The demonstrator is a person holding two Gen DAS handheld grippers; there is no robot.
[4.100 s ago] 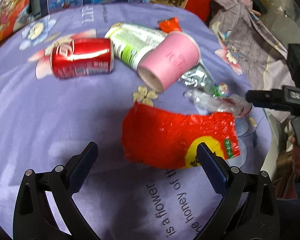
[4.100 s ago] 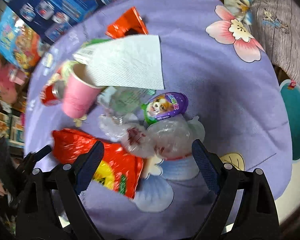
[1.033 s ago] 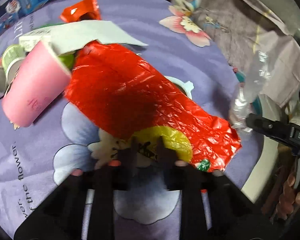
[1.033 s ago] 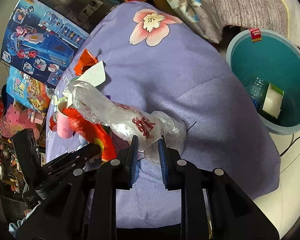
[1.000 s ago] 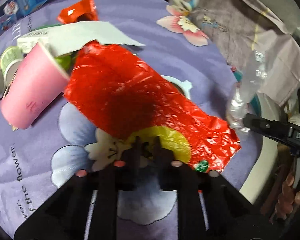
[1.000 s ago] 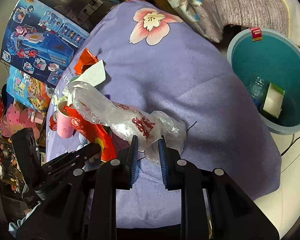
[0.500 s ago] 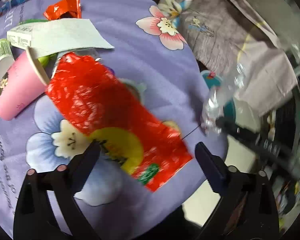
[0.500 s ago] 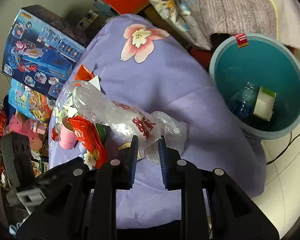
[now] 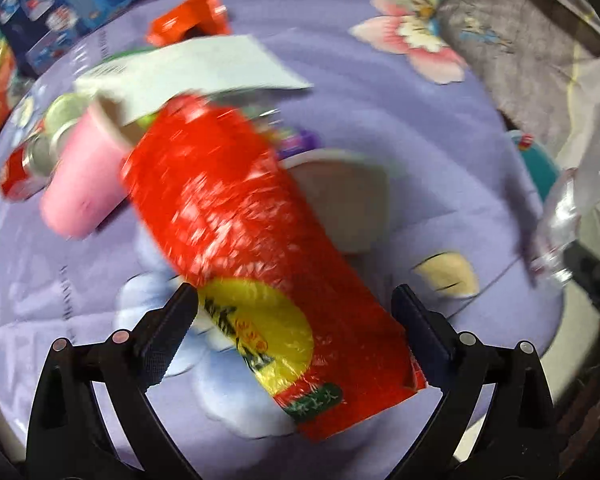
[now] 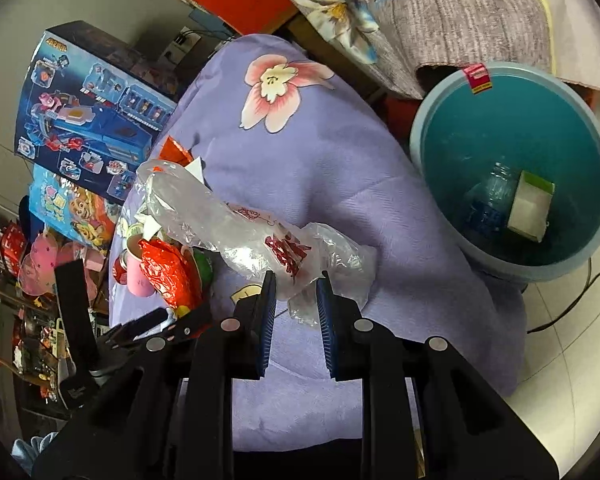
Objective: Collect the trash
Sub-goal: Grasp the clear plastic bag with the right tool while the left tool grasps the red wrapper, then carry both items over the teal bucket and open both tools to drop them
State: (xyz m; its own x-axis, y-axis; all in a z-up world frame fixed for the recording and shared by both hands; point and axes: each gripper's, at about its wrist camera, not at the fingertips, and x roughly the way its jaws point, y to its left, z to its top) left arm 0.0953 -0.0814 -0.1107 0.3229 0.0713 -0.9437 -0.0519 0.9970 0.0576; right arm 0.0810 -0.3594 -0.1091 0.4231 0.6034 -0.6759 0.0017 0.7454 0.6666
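A red snack bag (image 9: 240, 216) with a yellow patch lies on the purple cloth (image 9: 380, 92). Its near end is between the fingers of my left gripper (image 9: 294, 304), which stands wide open with its pads off the bag. My right gripper (image 10: 296, 292) is shut on a crumpled clear plastic bag (image 10: 228, 224) with red print, lifted above the cloth. That clear bag (image 9: 560, 216) also shows at the right edge of the left wrist view. A teal bucket (image 10: 520, 120) stands on the floor to the right, with a bottle and a carton inside. The red bag (image 10: 168, 268) shows beside the left gripper (image 10: 160, 324).
A pink cup (image 9: 80, 184), a red can (image 9: 18, 176), a white paper (image 9: 204, 68) and an orange wrapper (image 9: 188, 16) lie at the far left of the cloth. Toy boxes (image 10: 88, 112) stand behind. Grey floral fabric (image 10: 440, 12) hangs beyond the bucket.
My left gripper was shut on the red bag's yellow end and has sprung wide open. My right gripper has carried the clear bag towards the bucket, which looms larger.
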